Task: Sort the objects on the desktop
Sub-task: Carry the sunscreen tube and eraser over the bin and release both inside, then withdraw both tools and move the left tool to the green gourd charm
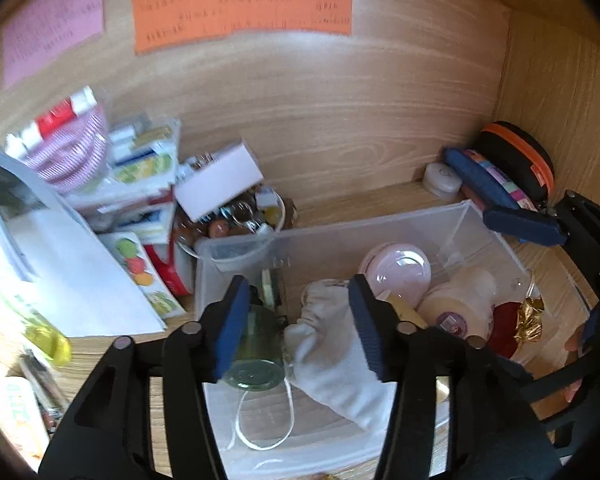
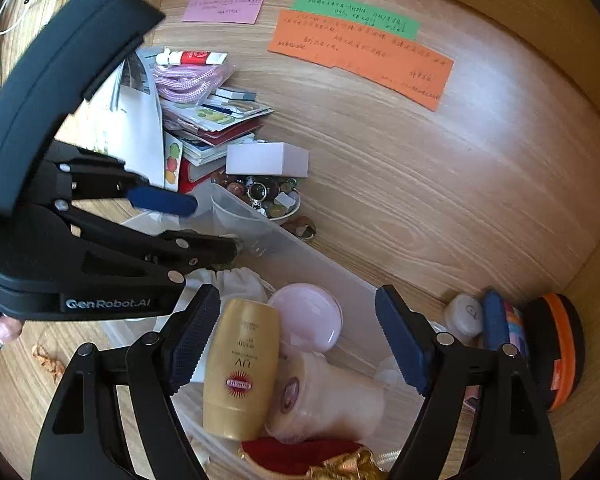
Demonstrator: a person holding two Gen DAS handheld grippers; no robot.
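A clear plastic bin stands on the wooden desk. In it lie a white cloth pouch, a small green glass jar, a pink round compact, a cream tube and a red pouch with gold tie. My left gripper is open over the bin, its fingers either side of the jar and pouch. My right gripper is open above a gold UV sunscreen bottle, the compact and the cream tube. The left gripper shows there too.
A stack of booklets and packets, a white box and a bowl of trinkets stand left of the bin. A black-and-orange case and a small white jar sit in the right corner. Coloured notes hang on the back wall.
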